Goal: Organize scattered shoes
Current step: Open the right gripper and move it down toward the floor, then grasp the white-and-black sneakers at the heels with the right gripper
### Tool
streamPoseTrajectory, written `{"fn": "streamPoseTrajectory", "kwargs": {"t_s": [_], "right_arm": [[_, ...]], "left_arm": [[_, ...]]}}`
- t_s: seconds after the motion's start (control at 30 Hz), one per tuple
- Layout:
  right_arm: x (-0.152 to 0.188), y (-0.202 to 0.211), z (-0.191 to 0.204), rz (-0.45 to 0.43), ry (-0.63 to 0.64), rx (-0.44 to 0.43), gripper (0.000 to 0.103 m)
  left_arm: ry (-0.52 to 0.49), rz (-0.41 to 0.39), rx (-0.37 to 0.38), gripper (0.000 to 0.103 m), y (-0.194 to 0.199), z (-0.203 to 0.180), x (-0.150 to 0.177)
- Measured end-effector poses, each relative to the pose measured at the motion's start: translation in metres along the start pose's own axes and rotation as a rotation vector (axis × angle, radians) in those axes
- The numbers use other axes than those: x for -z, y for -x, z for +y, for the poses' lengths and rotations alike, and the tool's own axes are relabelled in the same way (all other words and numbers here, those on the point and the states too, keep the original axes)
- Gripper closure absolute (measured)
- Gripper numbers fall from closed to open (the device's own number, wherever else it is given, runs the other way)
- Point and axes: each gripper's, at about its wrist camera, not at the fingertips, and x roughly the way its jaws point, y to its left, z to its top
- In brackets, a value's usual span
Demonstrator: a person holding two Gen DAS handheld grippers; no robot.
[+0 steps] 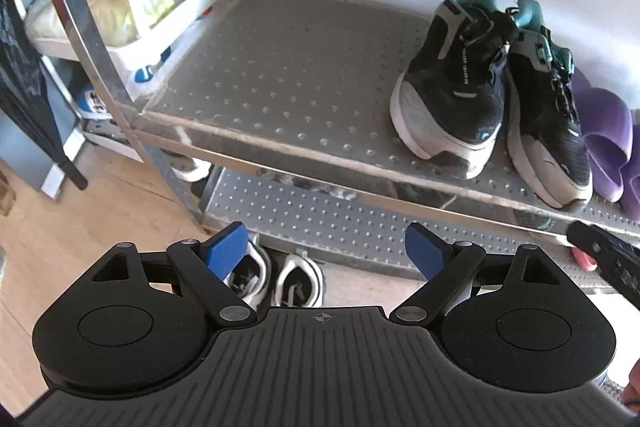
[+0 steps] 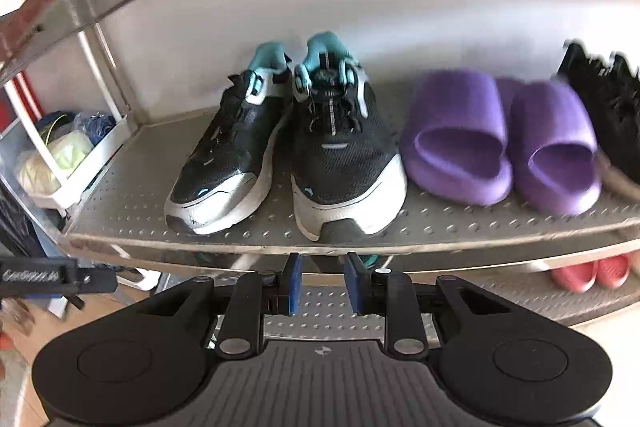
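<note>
Seen from the left wrist: left gripper (image 1: 326,247) with blue fingers (image 1: 226,251) spread wide and nothing between them, hovering in front of a metal shoe rack (image 1: 280,67). On the studded middle shelf, a pair of black sneakers (image 1: 492,103) with white soles and teal heels, side by side and touching, toes toward the shelf's front edge. Just to their right, purple slippers (image 1: 604,139), partly cut off by the frame edge. Down on the wooden floor (image 1: 80,219), between the spread fingers, a pair of white-and-black shoes (image 1: 280,279) standing just in front of the rack's bottom shelf. To the left of the rack, a white basket (image 1: 160,11) stuffed with bagged items. At far right, a black piece of the other gripper poking in. Seen from the right wrist: right gripper (image 2: 320,283) with fingers (image 2: 291,281) drawn close together, only a narrow gap left, gripping nothing, held just before the front edge of the same shelf. Directly ahead, the black sneakers (image 2: 288,151) upright, toes pointing outward. Right beside them the purple slippers (image 2: 500,143), open toes facing out, the two touching each other. Further right, a black shoe (image 2: 608,99), blurred and partly out of frame. On the lower shelf at right, pink slippers (image 2: 592,273).
</note>
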Motion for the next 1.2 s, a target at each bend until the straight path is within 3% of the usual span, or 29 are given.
{"fn": "streamPoseTrajectory", "kwargs": {"t_s": [0.1, 0.27, 0.5, 0.57, 0.63, 0.67, 0.73, 0.8, 0.87, 0.93, 1.0, 1.1, 1.2], "right_arm": [[-0.005, -0.013, 0.002, -0.005, -0.016, 0.061, 0.078], [-0.003, -0.005, 0.009, 0.012, -0.018, 0.000, 0.078], [0.000, -0.017, 0.065, 0.029, -0.011, -0.321, 0.077], [-0.003, -0.033, 0.077, 0.066, -0.045, -0.354, 0.077], [-0.006, -0.048, 0.082, 0.099, -0.100, -0.356, 0.078], [-0.009, -0.055, 0.079, 0.105, -0.152, -0.337, 0.087], [-0.010, -0.059, 0.069, 0.113, -0.259, -0.296, 0.093], [-0.005, -0.047, 0.062, 0.070, -0.264, -0.219, 0.083], [0.000, -0.038, 0.059, 0.060, -0.237, -0.218, 0.078], [0.015, -0.029, 0.057, 0.116, -0.193, -0.281, 0.078], [0.028, -0.028, 0.063, 0.165, -0.124, -0.297, 0.068], [0.057, -0.043, 0.085, 0.264, -0.005, -0.298, 0.063], [0.082, -0.076, 0.109, 0.393, -0.002, -0.333, 0.059]], "left_arm": [[0.015, 0.015, -0.009, 0.013, -0.005, 0.003, -0.002], [0.053, -0.011, -0.032, 0.013, 0.000, 0.016, -0.007], [0.127, -0.014, -0.102, 0.013, 0.001, 0.047, -0.008], [0.135, -0.007, -0.115, 0.013, -0.001, 0.054, -0.008], [0.133, -0.007, -0.112, 0.013, 0.000, 0.056, -0.009], [0.123, -0.003, -0.099, 0.013, 0.000, 0.057, -0.010], [0.105, 0.002, -0.083, 0.013, 0.000, 0.058, -0.011], [0.077, 0.005, -0.070, 0.013, 0.002, 0.059, -0.013], [0.059, -0.003, -0.066, 0.013, 0.005, 0.062, -0.014], [0.037, -0.013, -0.065, 0.013, 0.009, 0.064, -0.015], [0.003, -0.015, -0.077, 0.013, 0.011, 0.069, -0.015], [-0.042, -0.009, -0.119, 0.013, 0.009, 0.075, -0.012], [-0.067, 0.010, -0.137, 0.013, 0.003, 0.077, -0.011]]}}
